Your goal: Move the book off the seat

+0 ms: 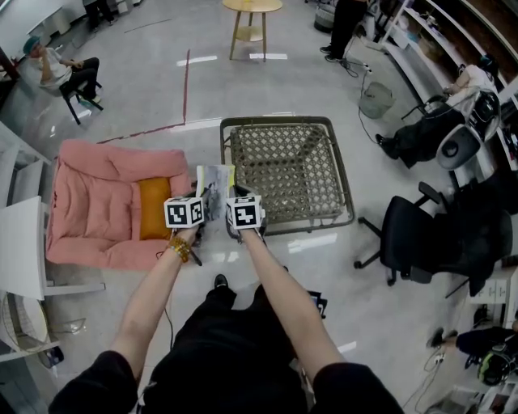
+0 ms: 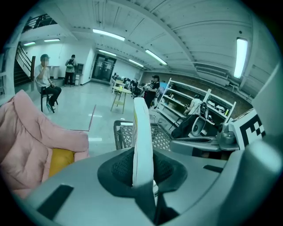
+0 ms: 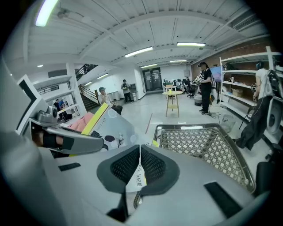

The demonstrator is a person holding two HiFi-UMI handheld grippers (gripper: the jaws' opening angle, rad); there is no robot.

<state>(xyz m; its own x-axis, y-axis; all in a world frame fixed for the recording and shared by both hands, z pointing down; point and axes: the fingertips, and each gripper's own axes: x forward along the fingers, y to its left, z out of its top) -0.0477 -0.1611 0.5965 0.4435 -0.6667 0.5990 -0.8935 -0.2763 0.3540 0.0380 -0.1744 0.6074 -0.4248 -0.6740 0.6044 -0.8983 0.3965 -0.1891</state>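
I hold a thin book with a pale picture cover in the air, over the floor gap between a pink cushioned seat and a woven rattan seat. My left gripper is shut on the book's near edge, which shows edge-on as a white band between its pads. My right gripper is shut on the book too, with a thin sheet pinched between its pads and the cover spreading to the left. An orange cushion lies on the pink seat.
A black office chair stands to the right of the rattan seat and a wooden stool stands beyond it. White furniture sits left of the pink seat. People sit at the far left and far right.
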